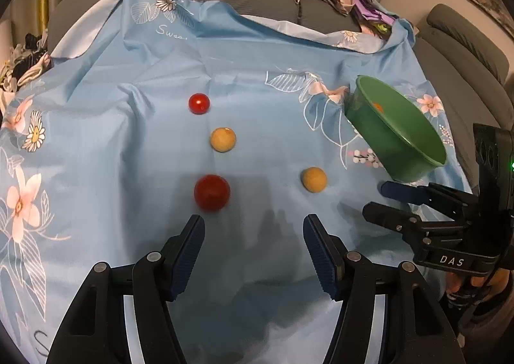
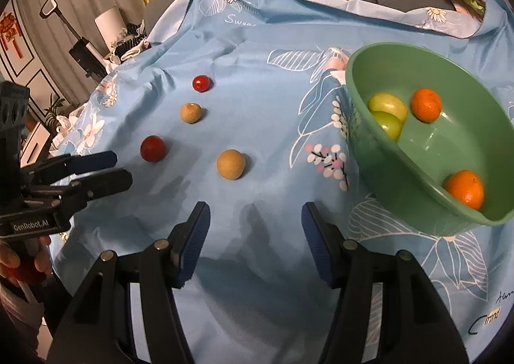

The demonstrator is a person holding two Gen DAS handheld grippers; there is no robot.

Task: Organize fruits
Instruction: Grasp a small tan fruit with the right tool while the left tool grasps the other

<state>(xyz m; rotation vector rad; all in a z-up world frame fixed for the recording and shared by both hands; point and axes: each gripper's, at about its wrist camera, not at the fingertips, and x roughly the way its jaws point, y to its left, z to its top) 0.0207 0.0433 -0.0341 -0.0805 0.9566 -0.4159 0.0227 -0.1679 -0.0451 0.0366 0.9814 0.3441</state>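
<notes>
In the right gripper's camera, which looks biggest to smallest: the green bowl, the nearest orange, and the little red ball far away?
1. Green plastic bowl
2. Nearest round orange, inside the bowl
3. Far small red ball-shaped fruit

The red one lies farther from the camera, so its true size is unsure.

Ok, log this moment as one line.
left gripper: open, empty | right gripper: open, empty | green bowl: two oranges, two green fruits | cloth: four fruits loose
</notes>
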